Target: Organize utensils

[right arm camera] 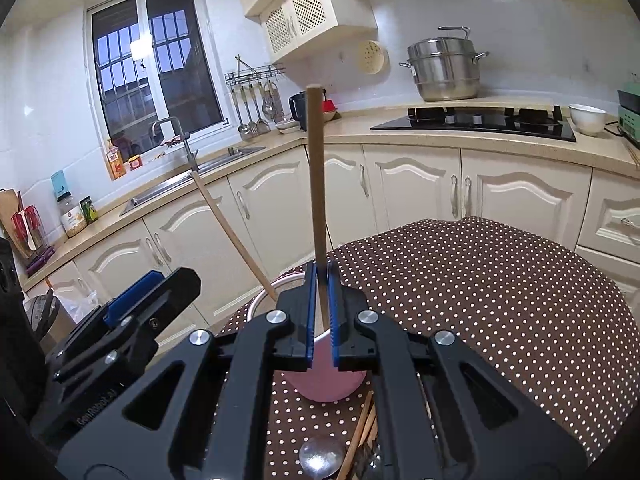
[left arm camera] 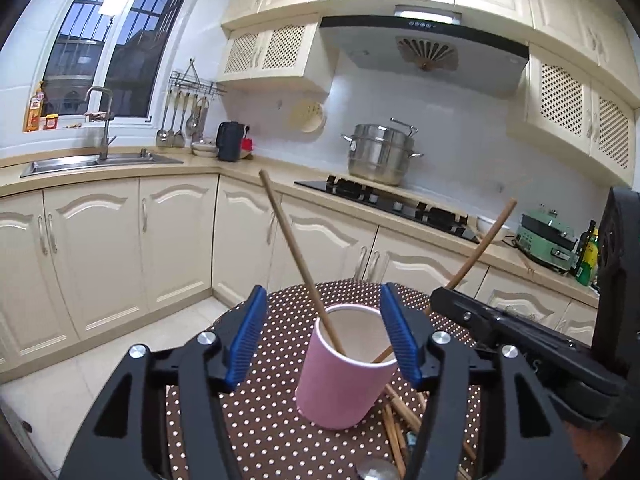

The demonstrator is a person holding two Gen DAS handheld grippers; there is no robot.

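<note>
Mid-step: one chopstick (left arm camera: 298, 256) already leans in the pink cup (left arm camera: 344, 368) on the dotted worktop (right arm camera: 500, 300). Your left tongs (left arm camera: 324, 336) gape around the cup w/o touching. Right tongs (right arm camera: 320, 312) pinch a second chopstick (right arm camera: 316, 176) upright over it. Next: lower tip inside rim, then release; more lie beside the cup.

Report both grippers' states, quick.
Left gripper: open, jaws either side of the pink cup, not gripping it.
Right gripper: shut on a chopstick.

A cup (left arm camera: 344, 364) is set on the table (left arm camera: 260, 432), one chopstick (left arm camera: 298, 256) leaned inside toward 11 o'clock; more chopsticks (left arm camera: 394, 420) are laid at 5 o'clock.
</note>
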